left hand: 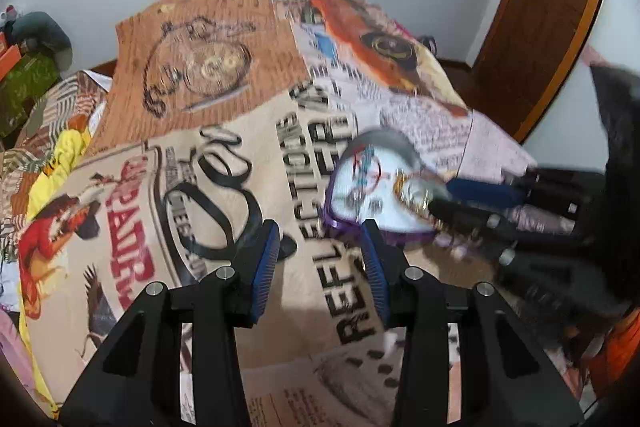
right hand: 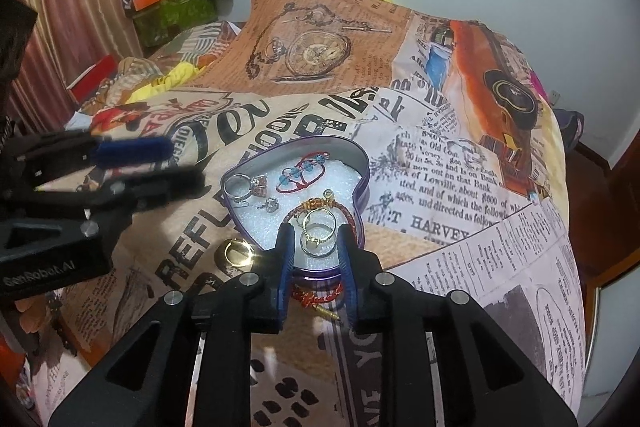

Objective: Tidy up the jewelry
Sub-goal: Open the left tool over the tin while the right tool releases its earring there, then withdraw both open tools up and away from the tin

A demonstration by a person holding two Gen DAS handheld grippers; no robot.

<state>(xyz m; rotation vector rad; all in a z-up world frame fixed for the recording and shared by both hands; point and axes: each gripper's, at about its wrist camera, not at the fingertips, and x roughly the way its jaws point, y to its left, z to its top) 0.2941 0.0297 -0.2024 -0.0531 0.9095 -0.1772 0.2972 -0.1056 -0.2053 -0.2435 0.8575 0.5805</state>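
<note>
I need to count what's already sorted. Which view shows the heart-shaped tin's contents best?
The right wrist view: the heart-shaped tin sits sharp, with rings and bracelets distinct on its white lining. The left wrist view shows the tin motion-blurred, partly behind the right tongs.

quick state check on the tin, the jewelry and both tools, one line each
heart tin: open, no lid on, lying on the bedspread
red cord bracelet with blue beads: inside the tin
silver rings: inside the tin
braided bracelet: draped over the tin's near rim
gold ring: outside the tin, on the bedspread
right tool: open, at the tin's near edge, gripping nothing
left tool: open, empty
</note>
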